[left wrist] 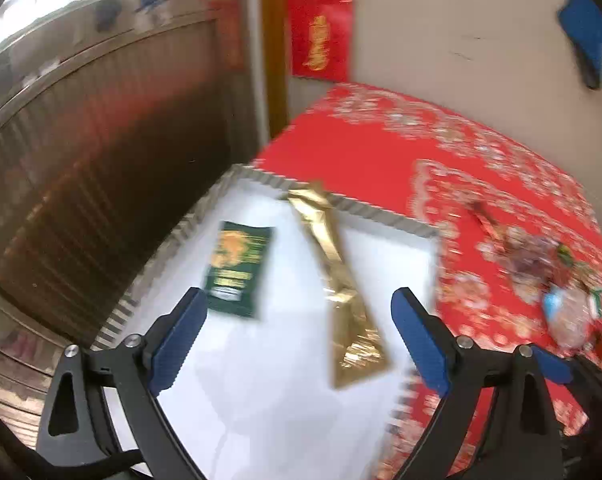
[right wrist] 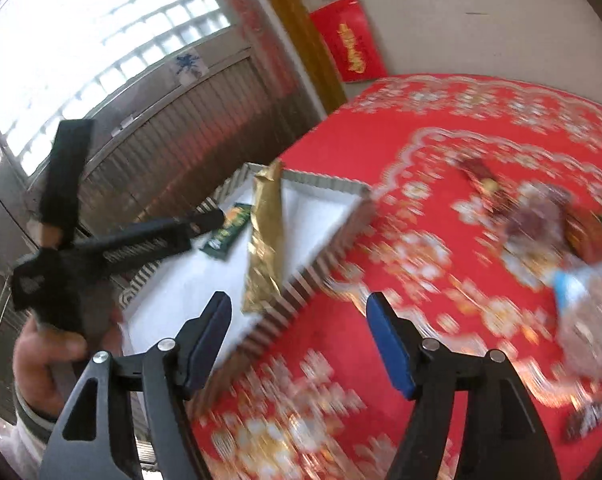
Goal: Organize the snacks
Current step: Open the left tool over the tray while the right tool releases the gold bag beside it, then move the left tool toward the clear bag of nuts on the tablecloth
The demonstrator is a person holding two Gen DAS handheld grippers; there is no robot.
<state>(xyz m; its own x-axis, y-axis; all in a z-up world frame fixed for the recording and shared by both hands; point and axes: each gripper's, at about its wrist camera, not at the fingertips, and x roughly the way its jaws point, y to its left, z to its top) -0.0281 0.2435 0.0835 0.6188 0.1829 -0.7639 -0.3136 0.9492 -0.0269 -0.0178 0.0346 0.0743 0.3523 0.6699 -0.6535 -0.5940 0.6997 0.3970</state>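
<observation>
Nearest the lens, the left gripper [left wrist: 297, 316] hangs over the white tray [left wrist: 261, 400] with its blue pads spread wide and nothing between them. The tray sits at the left edge of the table, on the red patterned cloth [left wrist: 381, 152], its ribbed rim running along the table's edge.

Just beyond the left pad, a green packet [left wrist: 239, 268] lies flat toward the tray's left rim. To its right a long gold packet [left wrist: 337, 276] runs aslant, its far end propped on the tray's back rim, its near end close to the right rim. It is only half settled in the tray.

Further right, loose snacks [left wrist: 541, 264] lie in a blurred heap near the table's right edge: a clear crinkled bag, dark red wrappers, something green. Blur hides the details.

The right gripper [right wrist: 299, 312] is likewise wide open and empty, poised above the tray's near right corner [right wrist: 285, 312], over the boundary between tray and cloth.

The step in hand seems to be fetching the next snack from the heap. To do it well, I would take one packet at a time, pinch it across its narrow width near the middle so it does not droop, and lay it parallel to the green packet. The gold one might also be nudged off the rim, so later items do not stack crookedly.
</observation>
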